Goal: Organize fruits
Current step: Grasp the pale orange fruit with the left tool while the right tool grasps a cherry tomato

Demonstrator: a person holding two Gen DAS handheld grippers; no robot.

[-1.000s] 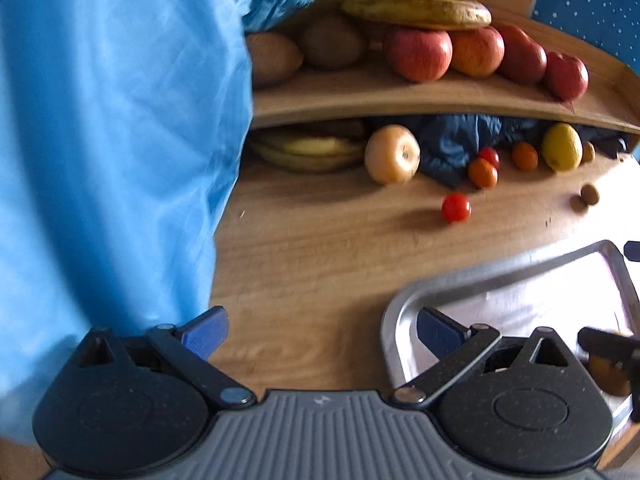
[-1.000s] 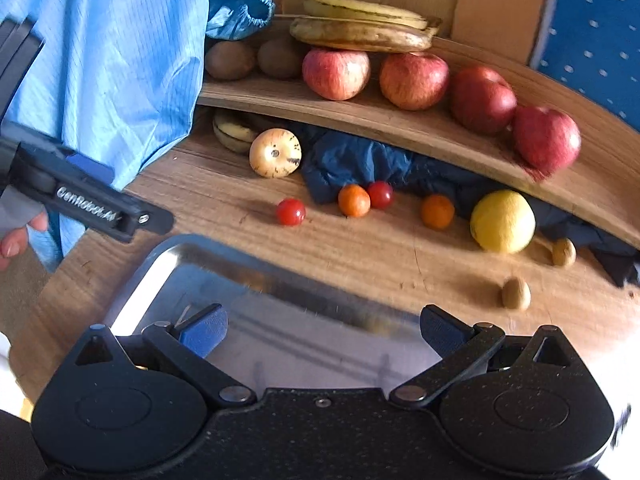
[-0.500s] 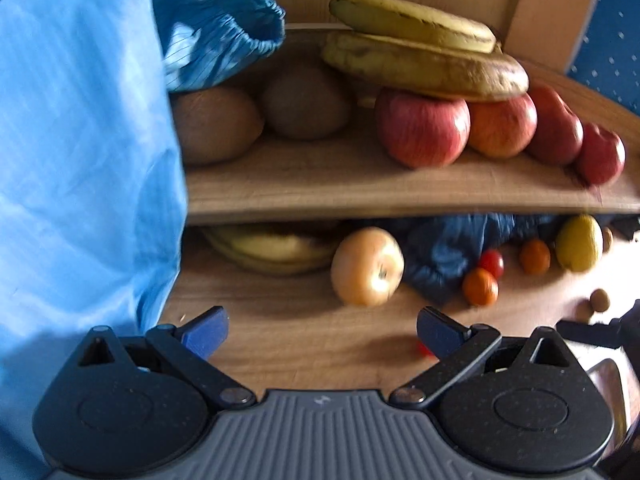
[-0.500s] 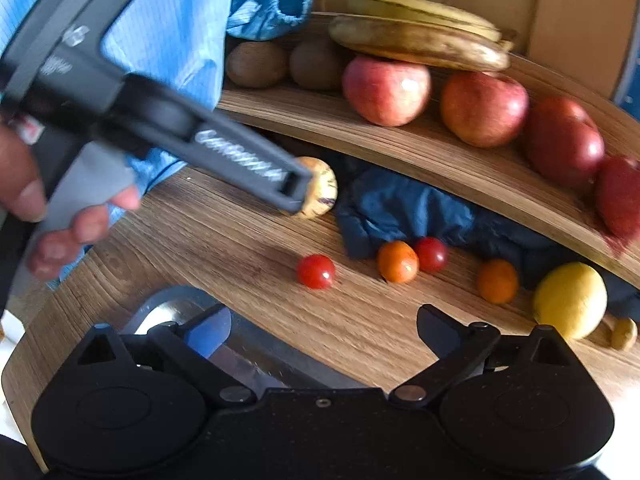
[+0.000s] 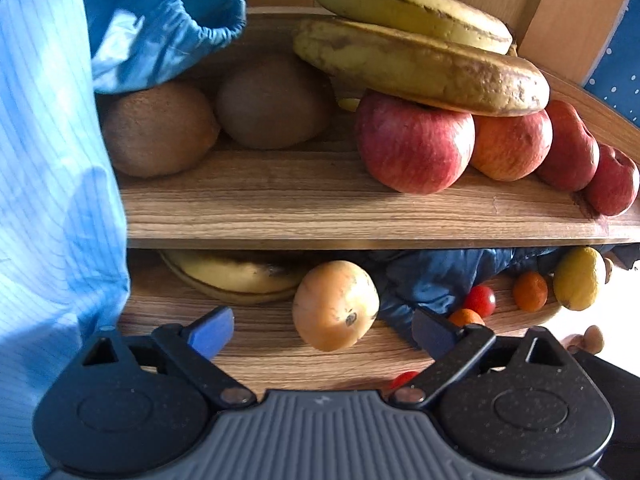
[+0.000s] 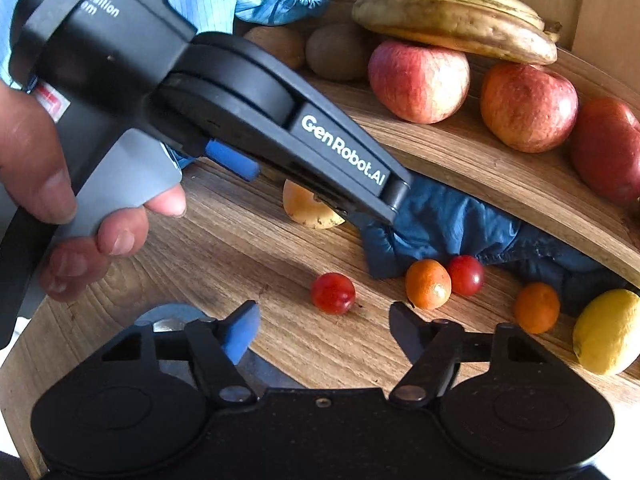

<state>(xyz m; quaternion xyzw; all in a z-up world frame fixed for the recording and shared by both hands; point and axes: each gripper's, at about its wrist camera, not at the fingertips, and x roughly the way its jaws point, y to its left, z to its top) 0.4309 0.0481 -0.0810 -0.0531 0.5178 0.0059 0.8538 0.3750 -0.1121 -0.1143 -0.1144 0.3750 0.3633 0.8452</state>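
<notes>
Fruits lie scattered on the wooden surface (image 6: 248,256) under a curved shelf (image 5: 320,208), and the coming moves seem to turn on two of them. A pale yellow round fruit (image 5: 335,306) sits straight ahead of the left tongs (image 5: 322,326), in line with the gap between their spread blue pads, which have just closed in a little; nothing is pinched yet. From the right wrist view the left tongs' far arm crosses over that fruit, so only its lower half shows there. A red cherry tomato (image 6: 333,293) lies just beyond the right tongs (image 6: 323,326), centred on their gap; those jaws have just been closing, yet the pads do not touch it and nothing is between them. Each hand is thus nearest its own target; both fruits are roundish, with no long axis to line up on.

A banana (image 5: 236,278) under the shelf is mostly hidden by the shelf edge. Dark blue cloth (image 6: 440,220) covers the back of the surface. Only a sliver of metal tray (image 6: 168,316) shows behind the right tongs' linkage.
</notes>
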